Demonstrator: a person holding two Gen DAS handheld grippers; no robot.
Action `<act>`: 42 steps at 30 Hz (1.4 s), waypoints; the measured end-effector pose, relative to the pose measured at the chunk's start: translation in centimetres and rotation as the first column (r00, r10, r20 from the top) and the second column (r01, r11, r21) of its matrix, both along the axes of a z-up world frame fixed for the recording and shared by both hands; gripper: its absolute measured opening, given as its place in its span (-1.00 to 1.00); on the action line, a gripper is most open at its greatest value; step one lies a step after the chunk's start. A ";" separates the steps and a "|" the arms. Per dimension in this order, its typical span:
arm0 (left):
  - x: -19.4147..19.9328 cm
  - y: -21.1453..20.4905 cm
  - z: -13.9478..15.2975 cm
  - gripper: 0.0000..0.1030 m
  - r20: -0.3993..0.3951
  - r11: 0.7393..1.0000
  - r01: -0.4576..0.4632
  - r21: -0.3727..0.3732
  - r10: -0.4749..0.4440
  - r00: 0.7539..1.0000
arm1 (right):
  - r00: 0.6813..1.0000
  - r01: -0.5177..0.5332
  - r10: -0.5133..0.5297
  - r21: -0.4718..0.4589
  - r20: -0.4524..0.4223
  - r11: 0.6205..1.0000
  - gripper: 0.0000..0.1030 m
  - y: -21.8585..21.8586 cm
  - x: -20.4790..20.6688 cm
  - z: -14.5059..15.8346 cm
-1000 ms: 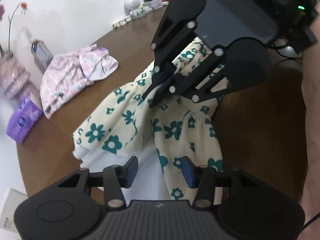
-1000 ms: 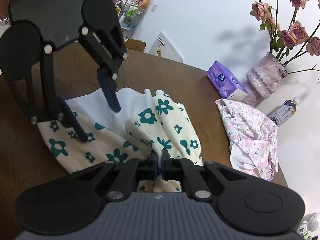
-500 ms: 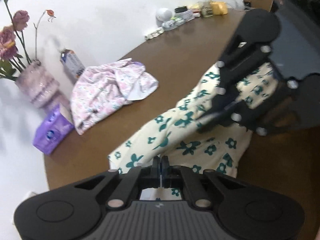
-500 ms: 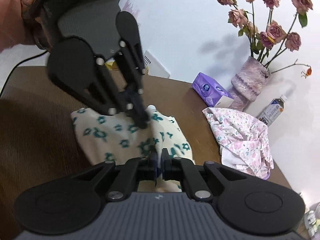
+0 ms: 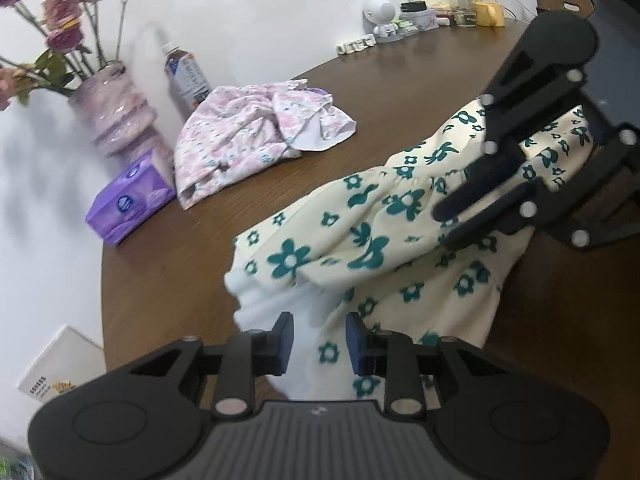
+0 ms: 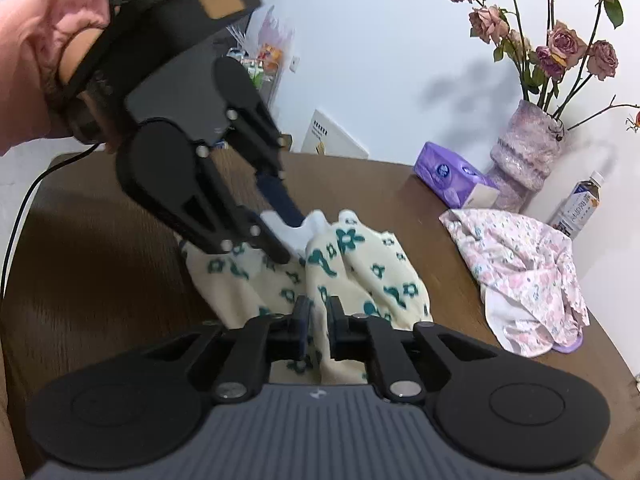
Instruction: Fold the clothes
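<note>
Mid-fold: left gripper (image 5: pixel 318 338) just parted, dress (image 5: pixel 360 236) hem loose between; right gripper (image 6: pixel 318 322) opening, cloth between; pink garment (image 5: pixel 256 136), upper left, unfolded.

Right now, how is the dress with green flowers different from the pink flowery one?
The cream dress has big teal flowers; the pink garment has tiny pink ones. The cream dress lies stretched between the left gripper and right gripper; the pink garment sits crumpled, untouched, beside the tissue pack. Both are floral with white lining and rest on the brown table.
</note>
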State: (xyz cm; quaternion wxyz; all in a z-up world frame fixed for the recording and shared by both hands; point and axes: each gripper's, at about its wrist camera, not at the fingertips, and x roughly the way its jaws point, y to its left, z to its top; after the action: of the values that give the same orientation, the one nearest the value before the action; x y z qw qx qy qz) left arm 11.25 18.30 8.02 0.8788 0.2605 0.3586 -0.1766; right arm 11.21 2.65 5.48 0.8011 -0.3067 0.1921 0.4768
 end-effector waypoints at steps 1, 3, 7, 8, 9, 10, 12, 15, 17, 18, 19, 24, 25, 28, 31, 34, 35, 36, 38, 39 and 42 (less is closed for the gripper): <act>-0.2 0.2 0.1 -0.48 -0.002 1.000 -0.008 -0.007 0.008 1.000 | 1.000 0.000 0.000 0.001 -0.001 1.000 -0.75 0.2 0.1 0.0; -0.4 0.5 0.0 -0.53 -0.011 1.000 -0.022 -0.019 0.022 1.000 | 0.999 0.016 -0.016 -0.006 -0.037 1.000 -0.72 0.7 0.7 -0.6; 0.1 0.4 -0.7 -0.78 -0.024 0.999 -0.039 -0.035 0.038 0.999 | 0.994 0.042 -0.043 -0.016 -0.097 0.999 -0.77 1.5 1.6 -1.7; 0.2 0.4 -0.6 -0.73 -0.019 0.999 -0.047 -0.028 0.046 0.999 | 0.994 0.043 -0.044 -0.014 -0.102 0.999 -0.76 1.5 1.5 -2.0; 0.3 0.3 -0.3 -0.72 -0.009 0.998 -0.056 -0.021 0.056 0.998 | 0.993 0.045 -0.046 -0.012 -0.106 0.999 -0.75 1.5 1.5 -2.2; 0.2 0.2 0.1 -0.72 0.013 0.998 -0.066 -0.016 0.066 0.998 | 0.992 0.045 -0.045 0.005 -0.117 0.999 -0.74 1.1 1.4 -1.9; -0.2 -0.2 1.3 -0.72 0.063 0.998 -0.052 -0.034 0.054 0.997 | 0.990 0.061 -0.056 0.042 -0.129 0.997 -0.74 -0.1 1.3 -1.0; 0.0 -1.8 2.5 -0.57 0.108 0.997 0.011 -0.075 -0.003 0.994 | 0.985 0.118 -0.104 0.092 -0.139 0.989 -0.73 -2.5 1.3 0.4; 0.7 -3.3 2.3 -0.50 0.099 0.994 0.073 -0.084 -0.065 0.993 | 0.976 0.168 -0.149 0.116 -0.161 0.979 -0.73 -4.4 1.5 1.0; 1.0 -3.9 2.0 -0.46 0.087 0.992 0.092 -0.084 -0.085 0.993 | 0.970 0.204 -0.184 0.117 -0.161 0.972 -0.73 -5.3 1.7 1.1; 1.3 -4.3 1.4 -0.46 0.070 0.992 0.097 -0.077 -0.092 0.993 | 0.962 0.239 -0.219 0.117 -0.161 0.964 -0.73 -6.2 1.9 1.1; 1.9 -4.6 -0.7 -0.46 0.022 0.992 0.072 -0.100 -0.070 0.997 | 0.926 0.348 -0.329 0.075 -0.187 0.935 -0.72 -8.9 3.4 -0.4; 1.8 -4.3 -0.6 -0.46 0.015 0.993 0.046 -0.112 -0.044 0.999 | 0.926 0.340 -0.322 0.064 -0.199 0.938 -0.72 -8.9 3.4 -1.0; 1.8 -4.4 -0.1 -0.44 0.026 0.997 -0.008 -0.083 0.010 1.000 | 0.926 0.319 -0.301 0.048 -0.227 0.946 -0.72 -8.8 3.5 -2.0; 1.7 -5.8 1.4 -0.48 0.080 0.996 0.006 -0.085 0.001 0.997 | 0.927 0.315 -0.291 0.072 -0.236 0.946 -0.71 -9.6 3.2 -1.5; 2.7 -8.4 2.3 -0.35 0.108 0.990 0.092 -0.106 -0.081 0.991 | 0.905 0.388 -0.356 0.112 -0.231 0.915 -0.71 -12.4 3.3 -0.6; 3.1 -9.5 2.3 -0.30 0.111 0.987 0.122 -0.107 -0.110 0.988 | 0.895 0.418 -0.384 0.124 -0.228 0.900 -0.71 -13.5 3.3 -0.3; 3.5 -10.4 2.2 -0.30 0.108 0.984 0.144 -0.106 -0.133 0.985 | 0.883 0.446 -0.411 0.137 -0.225 0.884 -0.71 -14.5 3.4 -0.1; 4.3 -11.8 1.2 -0.30 0.073 0.983 0.155 -0.098 -0.148 0.986 | 0.853 0.506 -0.469 0.142 -0.231 0.851 -0.71 -16.6 3.8 -0.1; 4.6 -12.0 0.6 -0.31 0.054 0.985 0.144 -0.092 -0.139 0.989 | 0.833 0.537 -0.499 0.133 -0.240 0.833 -0.71 -17.6 4.2 -0.4; 5.4 -11.4 -1.3 -0.32 0.015 0.988 0.080 -0.133 -0.078 0.997 | 0.781 0.603 -0.564 0.091 -0.268 0.792 -0.71 -20.2 4.8 -1.7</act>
State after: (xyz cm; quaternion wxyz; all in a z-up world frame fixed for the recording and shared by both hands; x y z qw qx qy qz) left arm 16.60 6.93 6.69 0.8883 0.2162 0.3310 -0.2335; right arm 15.99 -17.56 3.79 0.9053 -0.1052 0.3264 0.2508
